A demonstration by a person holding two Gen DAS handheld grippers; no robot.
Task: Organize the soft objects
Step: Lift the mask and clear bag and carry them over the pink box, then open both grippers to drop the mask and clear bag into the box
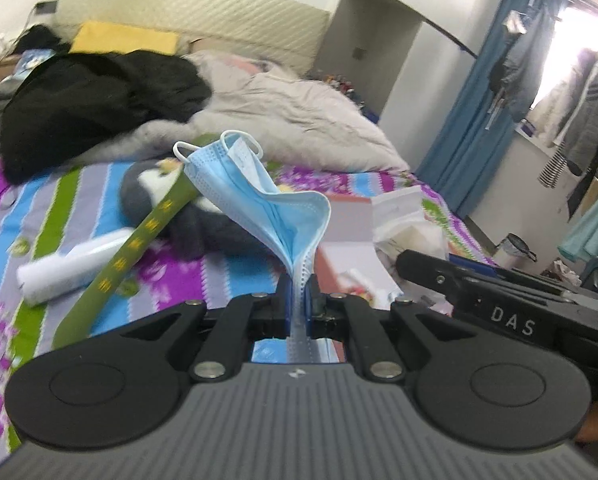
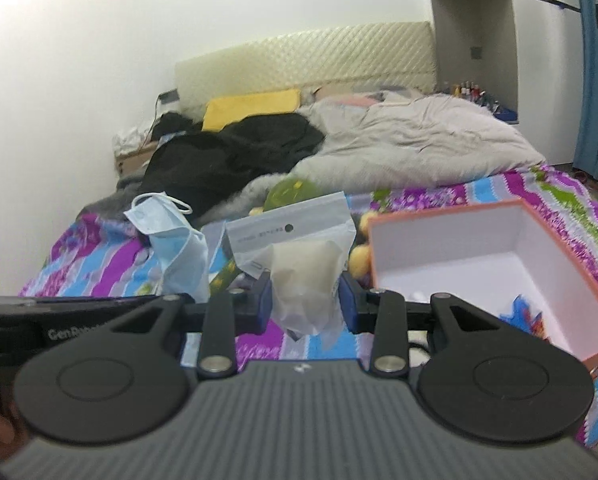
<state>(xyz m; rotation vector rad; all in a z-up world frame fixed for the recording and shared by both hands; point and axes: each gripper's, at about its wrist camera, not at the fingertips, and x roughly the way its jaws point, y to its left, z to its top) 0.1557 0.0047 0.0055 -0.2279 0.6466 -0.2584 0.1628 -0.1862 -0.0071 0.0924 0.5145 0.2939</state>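
My left gripper (image 1: 299, 296) is shut on a blue face mask (image 1: 255, 192), held up above the striped bedsheet (image 1: 79, 200). The mask also shows in the right wrist view (image 2: 175, 240). My right gripper (image 2: 305, 300) is closed around a clear zip bag (image 2: 299, 256) of pale soft stuff, lifted beside an open white box with an orange rim (image 2: 495, 256). The bag shows in the left wrist view (image 1: 403, 220), with the right gripper's body (image 1: 499, 300) in front of it. A grey and white plush toy (image 1: 171, 200) lies on the bed under a green strap (image 1: 139, 240).
A white tube (image 1: 67, 268) lies left of the plush. A black garment (image 1: 95, 104), a beige duvet (image 1: 299, 116) and a yellow pillow (image 1: 123, 40) fill the far bed. Yellow plush pieces (image 2: 359, 256) sit behind the bag. Blue curtains (image 1: 487, 112) and hanging clothes are to the right.
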